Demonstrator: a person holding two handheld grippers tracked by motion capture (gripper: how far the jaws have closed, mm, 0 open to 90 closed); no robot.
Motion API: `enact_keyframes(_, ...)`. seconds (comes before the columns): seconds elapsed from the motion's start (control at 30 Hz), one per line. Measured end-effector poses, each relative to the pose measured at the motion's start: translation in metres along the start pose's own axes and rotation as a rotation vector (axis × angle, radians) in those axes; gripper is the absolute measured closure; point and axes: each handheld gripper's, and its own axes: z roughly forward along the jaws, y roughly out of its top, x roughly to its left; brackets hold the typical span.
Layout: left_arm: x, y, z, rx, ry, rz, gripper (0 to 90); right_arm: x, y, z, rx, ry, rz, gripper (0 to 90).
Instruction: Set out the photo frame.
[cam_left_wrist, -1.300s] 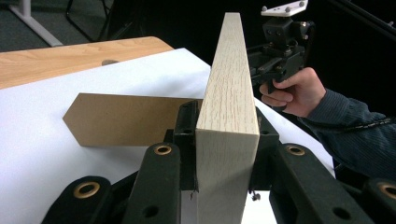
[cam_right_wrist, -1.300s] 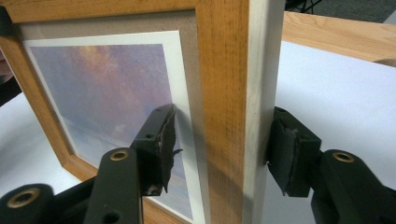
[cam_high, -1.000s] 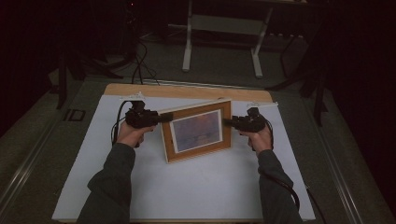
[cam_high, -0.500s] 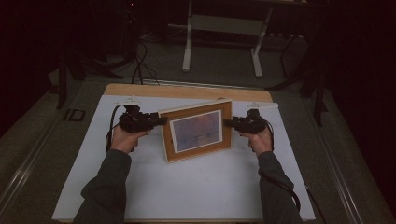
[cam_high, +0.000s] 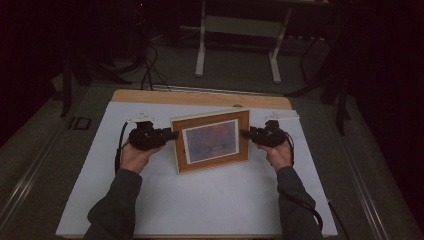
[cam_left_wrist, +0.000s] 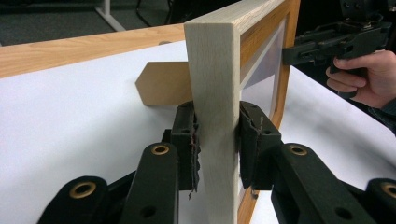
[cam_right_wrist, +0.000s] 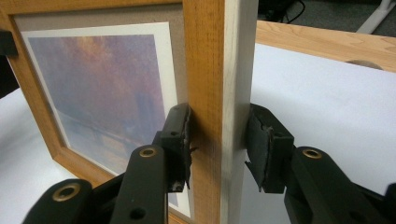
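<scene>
Item: picture frame (cam_high: 212, 141), wooden, upright on the white sheet (cam_high: 200, 200), between my two claws. My left claw (cam_left_wrist: 217, 140) has just been closing and now pinches the frame's side edge, pads on front and back. My right claw (cam_right_wrist: 218, 140) holds the opposite edge; its outer pad seems to touch, though I cannot be sure. A stand flap (cam_left_wrist: 163, 84) shows behind the frame, beyond the left claw.

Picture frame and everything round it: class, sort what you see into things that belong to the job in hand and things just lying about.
In the job:
- picture frame, standing upright
- left gripper, jaws just closed on the frame's side edge
- right gripper, clamped on the opposite edge

Lying about:
- white sheet on the table
- metal stand on the floor behind
</scene>
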Motion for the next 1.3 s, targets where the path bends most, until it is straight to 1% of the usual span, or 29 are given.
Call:
enact_keyframes(0.13, 0.001, 0.000, 0.001, -0.005, -0.004, -0.006, 71.1, 0.001, -0.001, -0.001, -0.001, -0.009, 0.001, 61.9)
enact_keyframes(0.27, 0.003, 0.000, 0.002, -0.008, -0.006, -0.004, 71.0, 0.003, -0.003, -0.003, -0.007, -0.015, 0.005, 61.9)
enact_keyframes(0.43, 0.006, 0.000, 0.003, -0.017, -0.020, -0.019, 71.0, 0.004, -0.005, -0.004, -0.007, -0.023, 0.006, 62.1)
enact_keyframes(0.63, 0.010, 0.000, 0.006, -0.031, -0.036, -0.050, 70.7, 0.008, -0.007, -0.007, -0.001, -0.036, 0.006, 62.2)
enact_keyframes(0.93, 0.014, 0.000, 0.008, -0.038, -0.055, -0.075, 70.6, 0.011, -0.010, -0.011, 0.000, -0.045, 0.008, 62.4)
enact_keyframes(1.13, 0.016, 0.000, 0.006, -0.037, -0.092, -0.112, 70.6, 0.013, -0.011, -0.013, 0.001, -0.052, 0.009, 62.4)
enact_keyframes(1.3, 0.019, 0.000, 0.007, -0.040, -0.114, -0.143, 70.5, 0.016, -0.012, -0.015, 0.010, -0.063, 0.017, 62.4)
